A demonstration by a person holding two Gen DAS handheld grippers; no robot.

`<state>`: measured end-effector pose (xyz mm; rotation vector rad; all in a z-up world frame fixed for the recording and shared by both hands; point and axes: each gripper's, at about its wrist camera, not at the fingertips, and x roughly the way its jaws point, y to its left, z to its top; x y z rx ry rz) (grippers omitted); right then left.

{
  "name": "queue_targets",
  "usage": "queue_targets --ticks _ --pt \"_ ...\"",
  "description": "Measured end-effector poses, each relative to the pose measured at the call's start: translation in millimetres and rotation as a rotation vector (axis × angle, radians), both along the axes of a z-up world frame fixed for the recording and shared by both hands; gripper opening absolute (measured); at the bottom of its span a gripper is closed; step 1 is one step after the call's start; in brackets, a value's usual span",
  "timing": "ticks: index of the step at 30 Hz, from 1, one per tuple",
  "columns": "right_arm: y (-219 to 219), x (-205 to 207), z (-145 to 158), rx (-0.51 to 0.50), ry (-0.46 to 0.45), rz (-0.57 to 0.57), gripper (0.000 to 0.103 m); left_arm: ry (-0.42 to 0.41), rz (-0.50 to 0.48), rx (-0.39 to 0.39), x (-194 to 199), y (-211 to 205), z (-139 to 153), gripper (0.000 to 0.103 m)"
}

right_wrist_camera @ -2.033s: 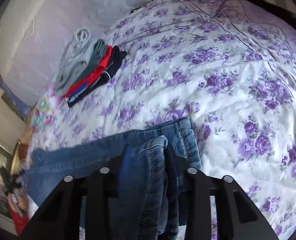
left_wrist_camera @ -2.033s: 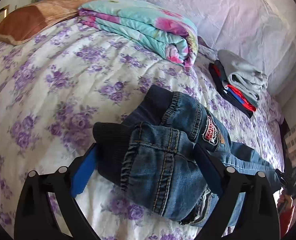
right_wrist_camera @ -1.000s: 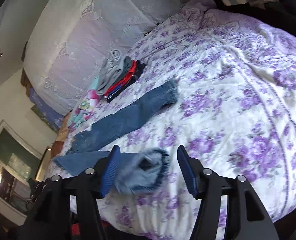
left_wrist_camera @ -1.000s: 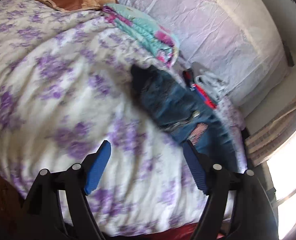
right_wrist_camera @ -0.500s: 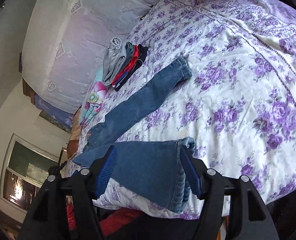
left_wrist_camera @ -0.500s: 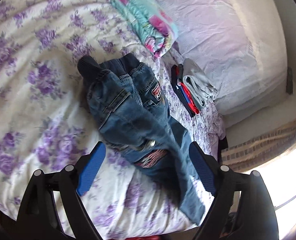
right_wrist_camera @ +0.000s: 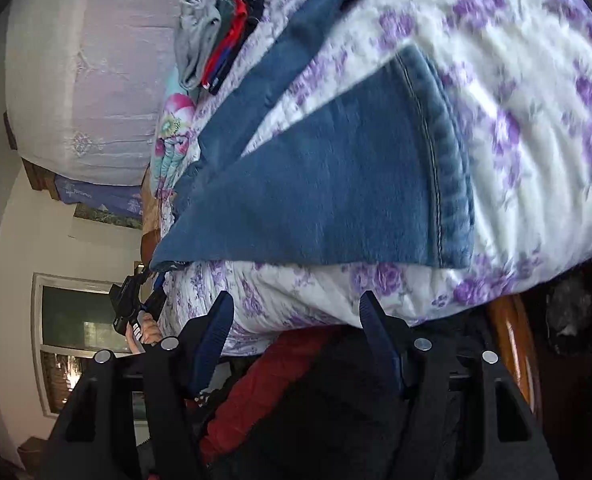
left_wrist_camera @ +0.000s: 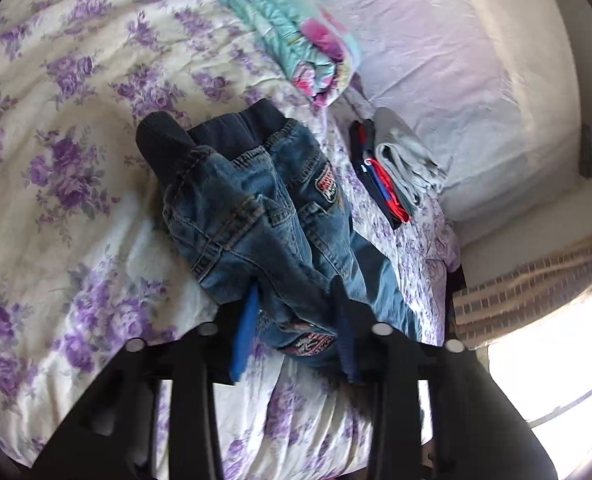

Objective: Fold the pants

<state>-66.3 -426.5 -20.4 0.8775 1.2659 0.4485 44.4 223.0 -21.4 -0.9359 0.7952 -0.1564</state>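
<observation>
Blue jeans [left_wrist_camera: 256, 208] lie on the floral bedspread [left_wrist_camera: 76, 160], with the dark ribbed waistband at the far end. My left gripper [left_wrist_camera: 296, 320] is closing on a bunched fold of denim near the embroidered patch, and both pads touch the cloth. In the right wrist view one trouser leg [right_wrist_camera: 336, 184] lies flat by the bed's edge, its hem [right_wrist_camera: 448, 160] to the right. The other leg [right_wrist_camera: 296, 52] runs away toward the headboard. My right gripper [right_wrist_camera: 296, 320] stands open just off the mattress edge, with no cloth between its fingers. The left gripper [right_wrist_camera: 130, 304] shows there too, in a hand.
A folded floral blanket [left_wrist_camera: 296, 32] and a small stack of folded clothes [left_wrist_camera: 396, 168] lie beyond the jeans, against the white padded headboard [left_wrist_camera: 456, 60]. A wooden bed frame [right_wrist_camera: 512, 360] and the person's red garment [right_wrist_camera: 276, 380] are under the right gripper. A bright window [left_wrist_camera: 556, 340] is at right.
The left gripper's jaws, wide apart before, have narrowed onto the denim. The right gripper has drawn back past the bed's edge and rolled; the trouser leg between its fingers now lies on the bed.
</observation>
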Motion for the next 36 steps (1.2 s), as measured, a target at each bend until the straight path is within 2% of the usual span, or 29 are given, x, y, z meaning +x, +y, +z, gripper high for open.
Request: queue_targets --ticks 4,7,8,9,10,11,13,16,19,21,23,24,26,28,29,30,33,35,36 --pt "-3.8 5.9 -17.6 -0.003 -0.024 -0.089 0.066 -0.03 0.003 0.022 -19.3 1.4 0.1 0.024" --pt "-15.9 14.7 -30.6 0.077 -0.03 -0.17 0.065 -0.043 0.009 0.033 -31.8 5.3 -5.0 0.019" --pt "-20.1 18.4 -31.6 0.09 -0.037 -0.184 0.053 -0.043 0.019 0.039 -35.6 8.0 -7.5 0.017" --pt "-20.2 24.7 -26.4 0.054 -0.068 -0.169 0.031 -0.045 0.03 0.036 -38.3 11.2 -10.0 0.017" --pt "-21.8 29.7 -20.2 0.01 -0.113 -0.16 0.018 -0.045 0.032 0.027 -39.8 13.5 -12.0 0.017" --pt "-24.9 35.1 -12.5 -0.035 -0.159 -0.158 0.01 -0.045 0.031 0.018 -40.0 13.6 -13.0 0.017" --pt "-34.9 46.3 6.0 -0.072 -0.231 -0.164 0.009 -0.047 0.019 0.018 -42.3 11.2 -13.0 0.016" --pt "-40.0 49.6 50.5 -0.101 -0.369 -0.158 0.008 -0.065 -0.006 0.06 -52.7 -4.1 -9.1 0.014" --pt "-42.5 41.5 76.3 -0.134 -0.439 -0.112 0.008 -0.063 -0.046 0.025 -68.1 -20.2 -19.4 0.014" --pt "-47.6 35.6 64.7 -0.164 -0.396 -0.092 0.009 -0.033 -0.039 0.014 -79.9 -24.6 -33.8 0.014" --pt "-54.3 30.7 24.8 -0.181 -0.258 -0.066 0.009 0.018 -0.02 0.019 -86.1 -20.2 -47.4 0.011" --pt "-55.7 26.9 3.9 -0.163 -0.191 -0.06 0.009 0.015 -0.015 0.008 -86.2 -15.3 -47.5 0.011" --pt "-60.0 22.5 -11.5 -0.131 -0.167 -0.081 0.009 -0.008 0.009 -0.007 -86.1 -6.9 -37.4 0.012" --pt "-61.2 28.2 -10.7 -0.112 -0.168 -0.09 0.009 -0.038 0.041 0.006 -85.8 -1.0 -20.2 0.045" --pt "-61.9 30.6 -8.3 -0.109 -0.172 -0.091 0.009 -0.048 0.062 0.019 -83.8 2.2 -11.4 0.083" --pt "-62.8 30.6 -7.3 -0.108 -0.175 -0.091 0.009 -0.066 0.123 0.05 -81.4 8.4 -0.4 0.092" --pt "-66.1 31.2 -7.7 -0.083 -0.171 -0.104 0.009 -0.04 0.16 0.102 -61.0 22.1 7.1 0.092" --pt "-71.6 32.7 -9.4 -0.07 -0.173 -0.107 0.009 0.013 0.154 0.06 -37.6 34.0 -5.1 0.09" --pt "-73.5 33.5 -7.7 -0.068 -0.174 -0.108 0.009 0.035 0.145 0.035 -27.3 37.0 -12.4 0.082"
